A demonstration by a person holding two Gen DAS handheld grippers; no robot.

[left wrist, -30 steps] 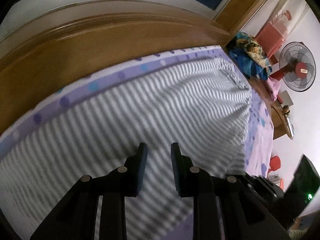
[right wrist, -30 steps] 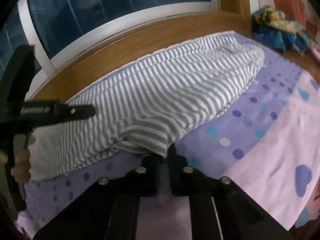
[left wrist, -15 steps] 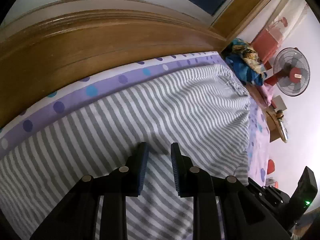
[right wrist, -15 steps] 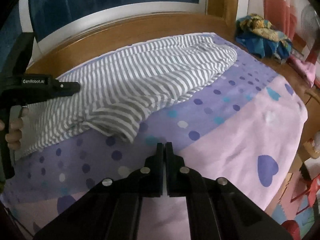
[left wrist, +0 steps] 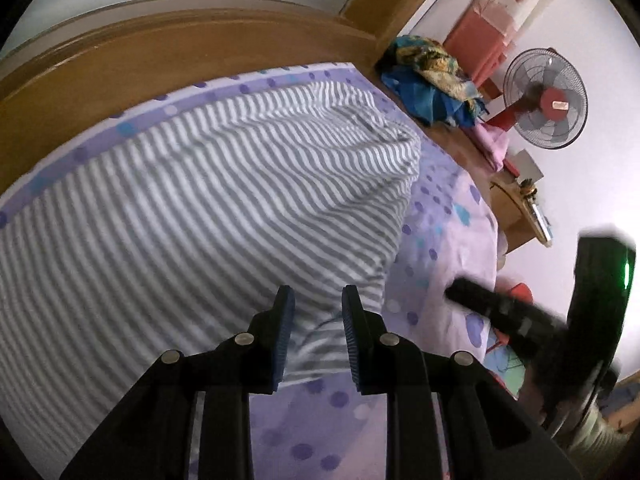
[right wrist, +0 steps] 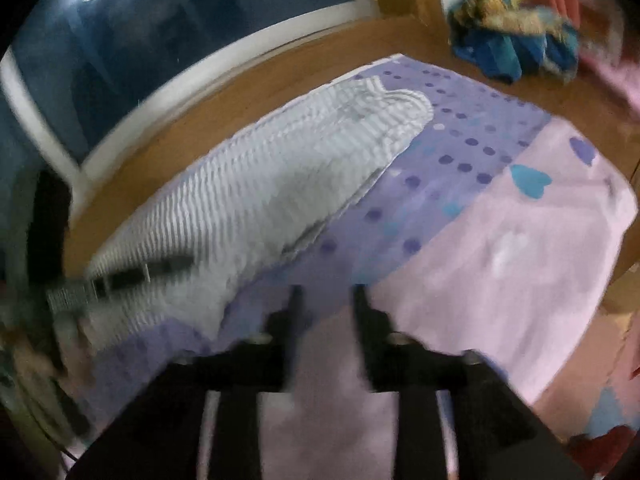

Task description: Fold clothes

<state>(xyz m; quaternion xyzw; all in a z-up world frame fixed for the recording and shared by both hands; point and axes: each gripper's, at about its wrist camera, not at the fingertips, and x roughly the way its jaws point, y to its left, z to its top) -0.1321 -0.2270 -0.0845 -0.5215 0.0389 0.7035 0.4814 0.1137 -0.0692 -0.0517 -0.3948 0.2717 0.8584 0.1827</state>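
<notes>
A: Bedroom setting. Wooden bed frame (left wrist: 168,60) runs under a dark window (right wrist: 168,28); the bed sheet (right wrist: 500,248) is purple with dots along the frame side and pink with hearts further out.

B: Task item?

A: Grey-and-white striped shirt (left wrist: 192,220), lying lengthwise on the purple band of the sheet, beside the frame. One long edge looks folded over onto the body; its near corner lies just in front of the left gripper.

B: Smaller items?

A: Pile of blue and yellow clothes (left wrist: 436,76) past the far end of the bed. Standing fan (left wrist: 546,98) with a red hub against the white wall.

B: Left gripper?

A: Left gripper (left wrist: 316,308) is parted, a clear gap between the blue pads, nothing between them. It hangs over the shirt's near edge; whether it touches the cloth, I cannot tell.

B: Right gripper?

A: Right gripper (right wrist: 325,300) has its fingers spread apart, empty, above the sheet just beside the shirt. That view is motion-blurred. From the left wrist view it shows as a dark blurred shape at the right.
</notes>
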